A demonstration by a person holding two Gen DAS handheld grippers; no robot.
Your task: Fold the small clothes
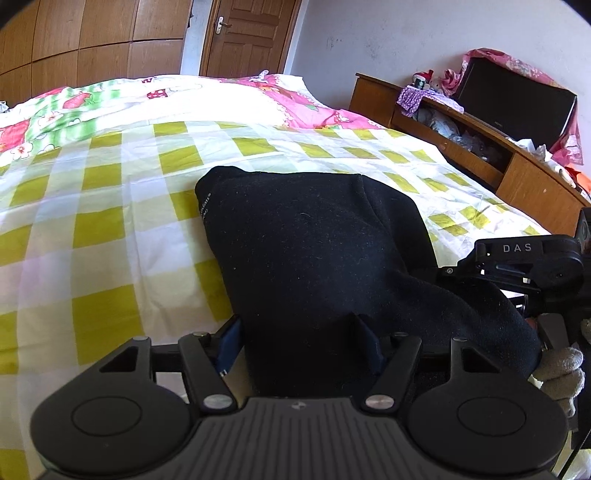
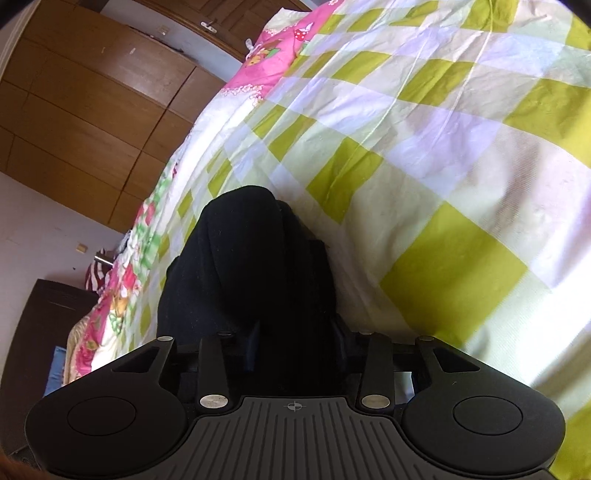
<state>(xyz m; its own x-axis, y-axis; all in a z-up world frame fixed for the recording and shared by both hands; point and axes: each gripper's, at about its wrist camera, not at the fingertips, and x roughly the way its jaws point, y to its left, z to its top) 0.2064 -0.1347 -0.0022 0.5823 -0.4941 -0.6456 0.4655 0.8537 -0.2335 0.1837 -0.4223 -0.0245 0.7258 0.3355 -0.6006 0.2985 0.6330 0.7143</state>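
- Covering the bed, a wrinkled sheet of yellow-green and white checks (image 1: 110, 229) takes up most of both views, with a pink and green floral quilt (image 1: 66, 110) bunched along its far side.
- Brown wooden wardrobe panels (image 1: 92, 40) and a wooden door (image 1: 247, 33) stand behind the bed; a low wooden cabinet (image 1: 532, 184) at the right edge carries a black screen (image 1: 517, 103) and loose cloth.
- A small black knitted garment (image 1: 314, 251) lies on the checks between both tools — folded over, its far edge rounded.
- The left gripper (image 1: 299, 343) is closed down on the near edge of the black garment, blue pads pressed against the cloth on either side.
- The right gripper (image 2: 295, 339) likewise pinches that garment (image 2: 251, 266), which bulges up ahead of its fingers.
- Bare checked sheet spreads wide to the left and beyond the garment; to the right the other tool's black body (image 1: 524, 266) and a grey-gloved hand (image 1: 561, 369) sit close by.
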